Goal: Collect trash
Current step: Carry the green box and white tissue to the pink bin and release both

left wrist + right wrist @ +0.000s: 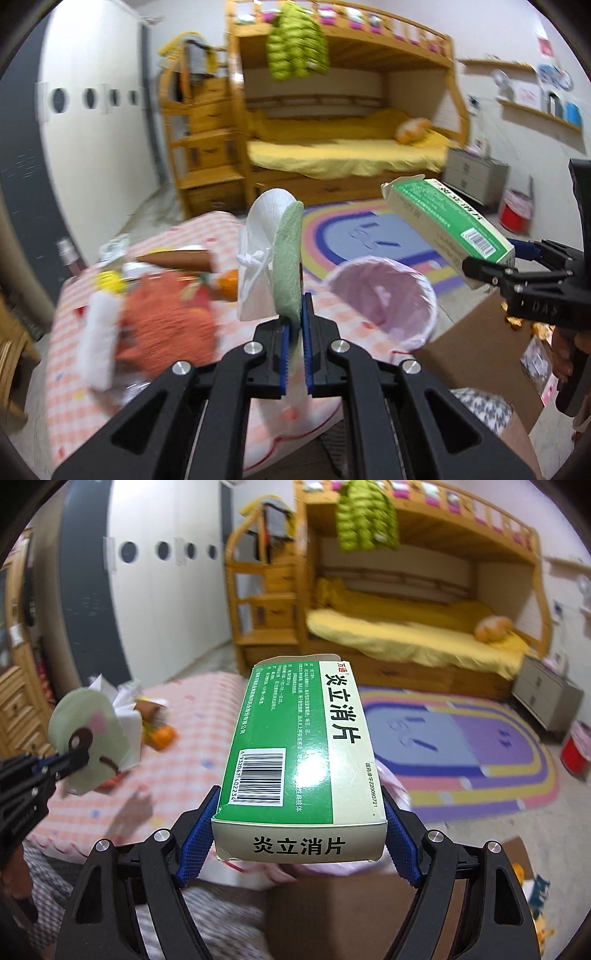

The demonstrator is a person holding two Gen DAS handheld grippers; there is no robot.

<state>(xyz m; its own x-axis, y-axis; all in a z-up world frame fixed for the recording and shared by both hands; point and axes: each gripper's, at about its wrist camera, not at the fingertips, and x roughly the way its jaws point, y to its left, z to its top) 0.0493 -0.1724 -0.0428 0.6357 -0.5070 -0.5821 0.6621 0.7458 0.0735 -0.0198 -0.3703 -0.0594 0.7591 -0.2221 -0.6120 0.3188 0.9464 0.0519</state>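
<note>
Green box (pixel 299 760) lengthwise, pointing bedward.

Black hand-held gripper (pixel 295 354), blue pads (pixel 195 843)

A child's bedroom with a wooden bunk bed (pixel 417 590) against the back wall, its lower mattress in yellow sheets (pixel 410 635). A wooden step-drawer staircase (pixel 207 140) stands to its left, beside a white wardrobe (pixel 96 96). A pastel rainbow rug (pixel 476 746) covers the floor.
</note>
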